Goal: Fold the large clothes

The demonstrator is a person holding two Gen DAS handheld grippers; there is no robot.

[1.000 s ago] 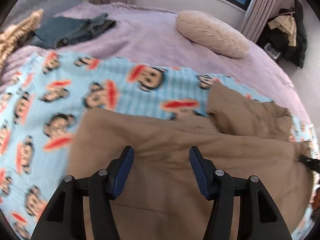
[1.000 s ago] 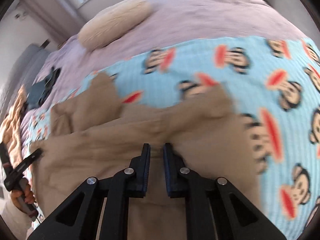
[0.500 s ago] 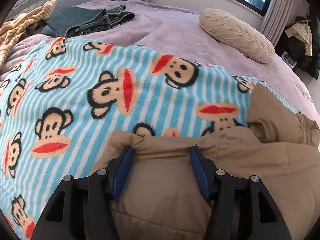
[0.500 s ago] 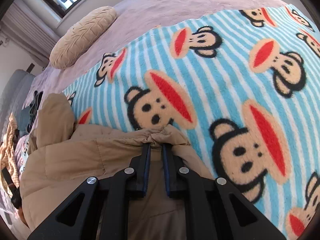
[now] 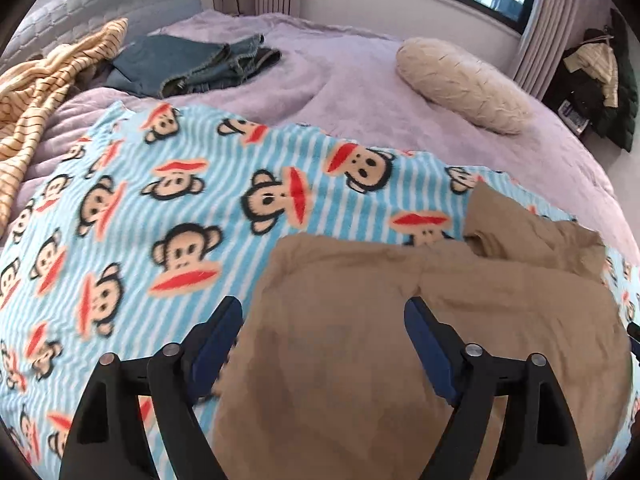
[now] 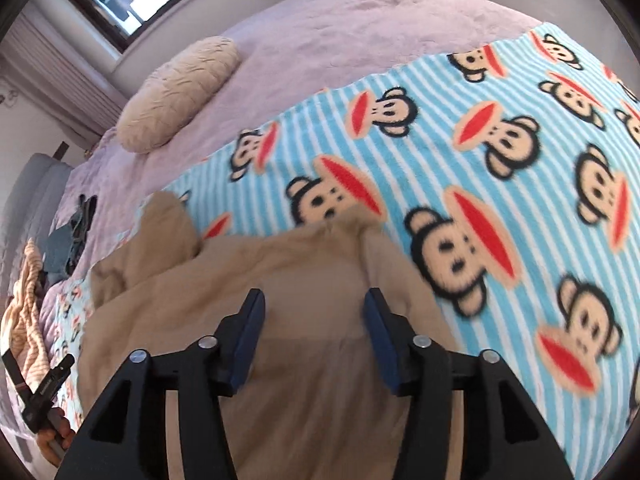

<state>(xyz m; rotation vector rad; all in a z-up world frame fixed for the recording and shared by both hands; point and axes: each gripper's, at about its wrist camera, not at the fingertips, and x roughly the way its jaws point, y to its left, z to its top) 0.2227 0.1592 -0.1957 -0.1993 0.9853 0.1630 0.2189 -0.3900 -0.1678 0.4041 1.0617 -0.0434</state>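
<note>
Both sets of jaws have just been opening, and the folded edge of the tan jacket [image 5: 400,320] that was pinched half a second ago has been released onto the monkey-print blanket [image 5: 168,208] on the bed. This fold is judged laid down. The left gripper [image 5: 322,332] is spread wide and the right gripper [image 6: 314,320] is parted, with the jacket seen below and between both, gripped by neither.

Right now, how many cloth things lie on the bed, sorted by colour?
Tan: 1, puffy jacket
Blue striped with monkeys: 1, blanket
Denim blue: 1, jeans pile
Yellow striped: 1, garment
Cream: 1, pillow
Total: 5
</note>
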